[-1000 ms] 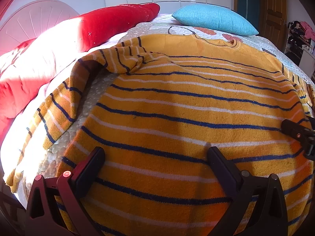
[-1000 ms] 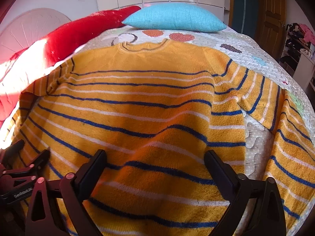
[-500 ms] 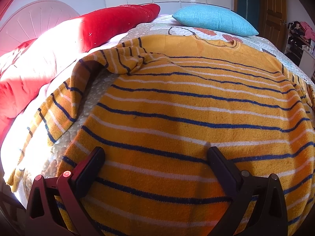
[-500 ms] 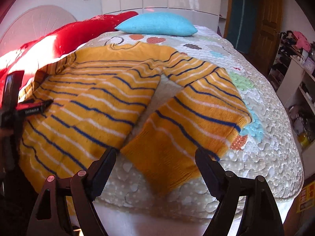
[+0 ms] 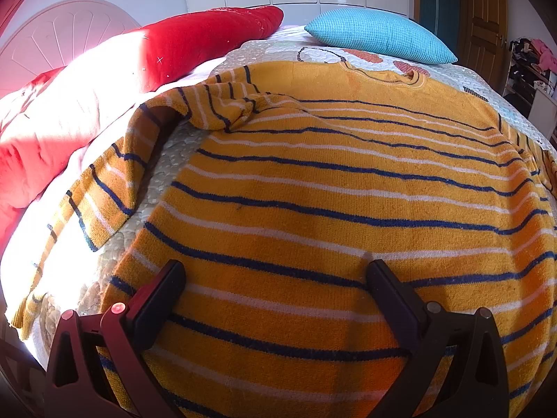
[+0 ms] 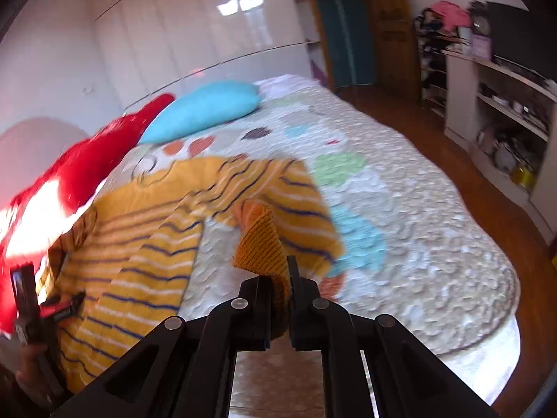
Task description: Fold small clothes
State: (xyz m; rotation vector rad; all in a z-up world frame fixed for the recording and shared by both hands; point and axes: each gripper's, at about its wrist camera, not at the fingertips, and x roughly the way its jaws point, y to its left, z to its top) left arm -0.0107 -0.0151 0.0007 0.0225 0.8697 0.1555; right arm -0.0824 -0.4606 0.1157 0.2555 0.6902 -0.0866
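Note:
An orange sweater point(image 5: 330, 188) with navy and white stripes lies spread on the bed, neck towards the pillows. My left gripper point(image 5: 275, 278) is open and hovers low over the sweater's lower body. My right gripper point(image 6: 280, 278) is shut on the cuff of the sweater's right sleeve point(image 6: 261, 240) and holds it lifted off the quilt. The sweater body point(image 6: 132, 244) lies to its left. The left gripper point(image 6: 38, 303) also shows at the left edge of the right wrist view. The left sleeve point(image 5: 104, 188) drapes down the bed's side.
A quilted bedspread point(image 6: 400, 209) with coloured shapes covers the bed. A blue pillow point(image 5: 379, 35) and a red blanket point(image 5: 167, 48) lie at the head. A wooden floor point(image 6: 494, 209), white shelves point(image 6: 501, 104) and a door stand to the right.
My right gripper has moved from the sweater's body to the right sleeve, shut on its cuff and lifted it. The left gripper has stayed still and open.

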